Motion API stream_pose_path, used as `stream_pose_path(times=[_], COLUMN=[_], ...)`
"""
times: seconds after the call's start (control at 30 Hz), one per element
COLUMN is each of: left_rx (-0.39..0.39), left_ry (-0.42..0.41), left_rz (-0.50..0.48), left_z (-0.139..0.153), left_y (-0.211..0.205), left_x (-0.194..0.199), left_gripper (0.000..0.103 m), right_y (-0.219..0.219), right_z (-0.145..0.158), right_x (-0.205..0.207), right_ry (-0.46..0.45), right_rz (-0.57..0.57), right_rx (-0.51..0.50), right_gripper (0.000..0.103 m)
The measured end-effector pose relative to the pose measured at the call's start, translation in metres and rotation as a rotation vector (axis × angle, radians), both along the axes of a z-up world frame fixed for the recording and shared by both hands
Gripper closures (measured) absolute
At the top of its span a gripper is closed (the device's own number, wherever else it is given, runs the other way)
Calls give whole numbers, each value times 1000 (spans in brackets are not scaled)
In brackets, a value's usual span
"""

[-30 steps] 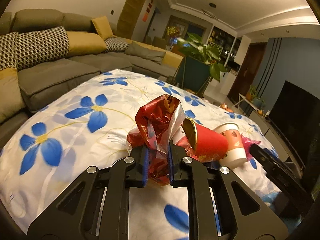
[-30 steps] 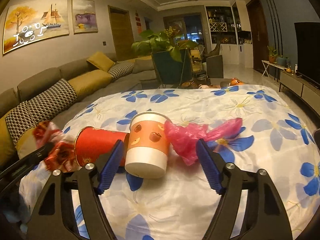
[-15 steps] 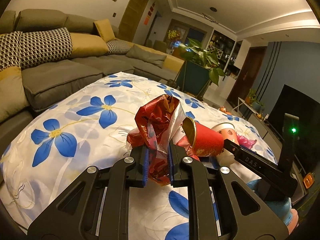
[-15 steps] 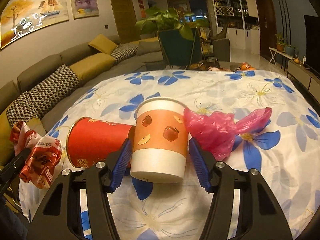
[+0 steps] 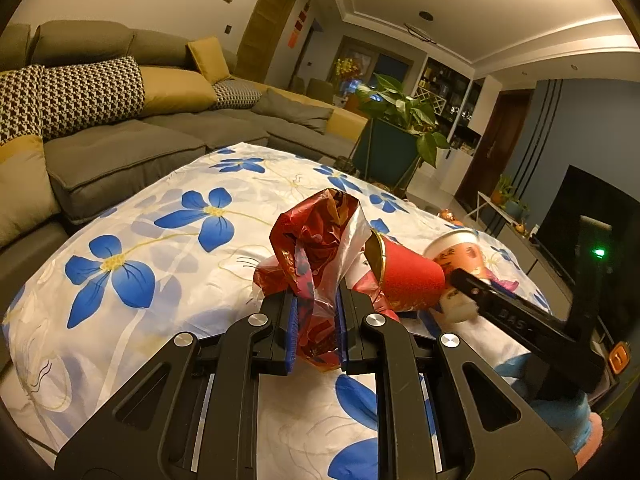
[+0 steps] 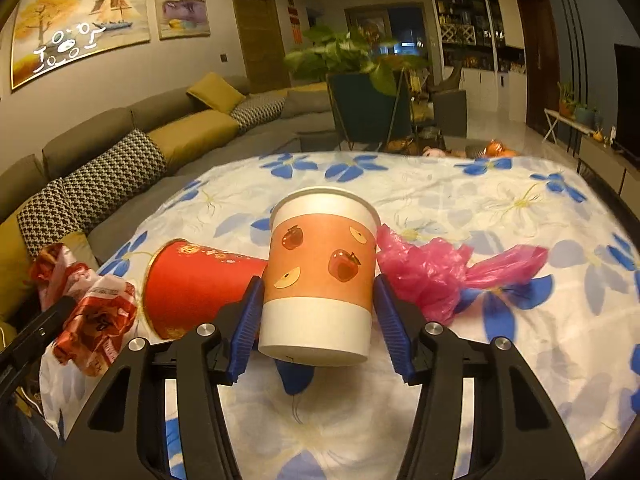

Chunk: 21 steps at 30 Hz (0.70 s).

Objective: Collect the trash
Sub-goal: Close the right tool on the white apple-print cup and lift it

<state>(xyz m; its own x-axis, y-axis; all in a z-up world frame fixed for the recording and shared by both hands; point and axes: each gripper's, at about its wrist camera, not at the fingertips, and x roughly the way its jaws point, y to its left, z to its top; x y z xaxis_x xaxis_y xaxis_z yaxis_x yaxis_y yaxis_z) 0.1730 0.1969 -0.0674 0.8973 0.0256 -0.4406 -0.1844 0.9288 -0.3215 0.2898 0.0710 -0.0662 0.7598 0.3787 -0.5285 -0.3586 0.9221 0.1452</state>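
Red crinkled plastic, a bag [image 5: 316, 252], is pinched between the pressed-together jaws of the left gripper [image 5: 316, 326] and held up above the flowered cloth [image 5: 168, 248] near its left edge, probably to serve as the sack for the trash. The right gripper [image 6: 318, 322] has its jaws closed against both sides of the apple-printed paper cup [image 6: 322, 276], which stands mid-cloth touching the tipped red cup [image 6: 192, 284] and beside the pink bag [image 6: 436, 276], so it looks ready to lift toward the bag.

the left gripper [image 5: 316, 326] has its jaws nearly together, clamped on something. the right gripper [image 6: 318, 322] has its jaws wide apart, pads touching what sits between.
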Motion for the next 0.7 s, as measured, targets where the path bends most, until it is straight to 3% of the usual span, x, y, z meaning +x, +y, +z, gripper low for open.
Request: stream_pose_path(times=[0.7], left_rx=[27], left_ry=[-45], left_rz=[-63], left_z=[26], left_y=[-42], left_x=[-22], left_gripper=[89], right_y=[-69], right_z=[59], right_x=[-73], right_ry=[-164], right_rz=[-29], right_rx=[111], right_gripper=[48])
